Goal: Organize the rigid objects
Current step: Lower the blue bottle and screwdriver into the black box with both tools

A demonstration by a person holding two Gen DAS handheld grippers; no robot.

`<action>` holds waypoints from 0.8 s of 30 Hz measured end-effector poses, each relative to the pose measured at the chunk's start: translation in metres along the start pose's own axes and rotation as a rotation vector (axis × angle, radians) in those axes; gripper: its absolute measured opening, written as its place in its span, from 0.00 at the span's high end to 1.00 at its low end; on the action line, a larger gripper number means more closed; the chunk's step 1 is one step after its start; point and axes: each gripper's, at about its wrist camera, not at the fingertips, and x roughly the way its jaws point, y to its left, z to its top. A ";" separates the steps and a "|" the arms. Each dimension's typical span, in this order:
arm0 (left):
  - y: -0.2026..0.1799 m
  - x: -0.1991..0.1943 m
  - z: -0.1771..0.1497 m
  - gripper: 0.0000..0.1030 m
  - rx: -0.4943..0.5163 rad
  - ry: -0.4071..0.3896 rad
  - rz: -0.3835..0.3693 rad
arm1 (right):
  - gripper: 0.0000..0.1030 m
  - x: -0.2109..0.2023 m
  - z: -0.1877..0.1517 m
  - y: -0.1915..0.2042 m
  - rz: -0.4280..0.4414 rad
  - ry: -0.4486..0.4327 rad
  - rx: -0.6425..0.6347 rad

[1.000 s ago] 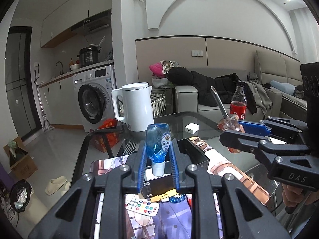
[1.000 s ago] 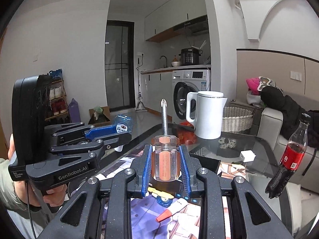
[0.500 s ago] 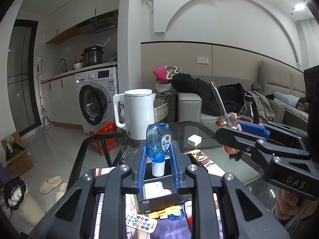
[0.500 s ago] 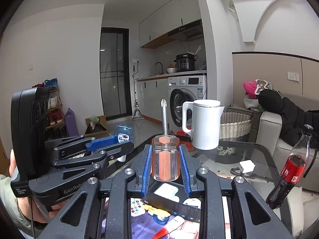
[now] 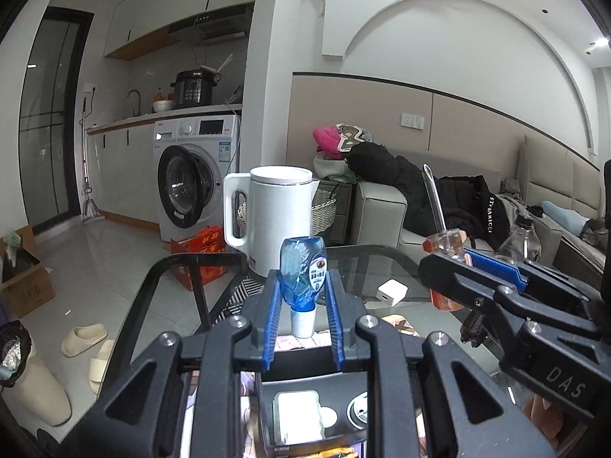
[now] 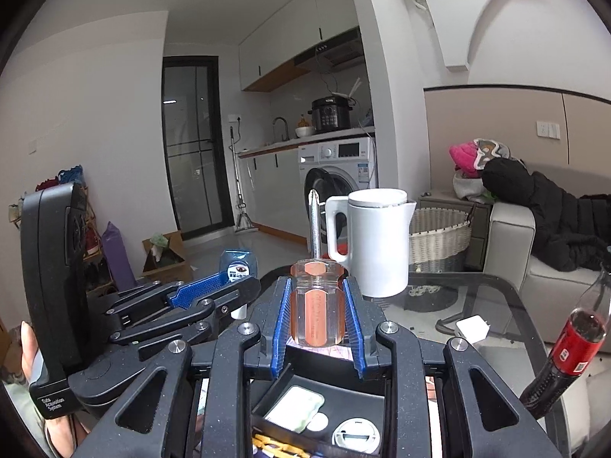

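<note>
Left wrist view first: the left gripper (image 5: pixel 301 305) has its blue-padded fingers (image 5: pixel 269 324) clamped narrow on a small blue squeeze bottle (image 5: pixel 302 276), held upside down with its white cap (image 5: pixel 303 322) pointing at the table. Below it, right under the jaws, sits a black tray (image 5: pixel 267 404) with a pale rounded case (image 5: pixel 298 416) and a round metal lid (image 5: pixel 359 412) inside. Off to the right, the right gripper (image 5: pixel 462 267) comes in from the side, carrying a screwdriver (image 5: pixel 439 229) with its shaft aimed up and slightly left.

Over to the right wrist view: the right gripper (image 6: pixel 317 313) is closed on the screwdriver's clear orange handle (image 6: pixel 316 305), pads pressing both flanks, Phillips tip (image 6: pixel 314 195) standing upright. The same black tray (image 6: pixel 378 389) lies directly beneath, pale case (image 6: pixel 296 408) and round lid (image 6: pixel 355 435) showing in it. The left gripper (image 6: pixel 214 286) is alongside at the left, the blue bottle (image 6: pixel 237 267) poking up beyond its fingers, a person's hand (image 6: pixel 30 347) behind its black housing.

Both tools hang above the glass table (image 6: pixel 496 294). Further back on it stand a white electric kettle (image 6: pixel 378 240), a white charger cube (image 6: pixel 472 328) and, at the right edge, a cola bottle (image 6: pixel 576 339).
</note>
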 end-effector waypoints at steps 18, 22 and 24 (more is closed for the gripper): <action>0.004 0.085 -0.035 0.80 -0.043 0.376 0.018 | 0.74 0.090 -0.028 -0.041 -0.103 0.355 0.084; -0.003 0.094 -0.044 0.80 -0.010 0.444 0.020 | 0.74 0.108 -0.045 -0.046 -0.085 0.495 0.109; -0.004 0.101 -0.050 0.80 -0.010 0.500 0.008 | 0.74 0.115 -0.055 -0.047 -0.077 0.547 0.118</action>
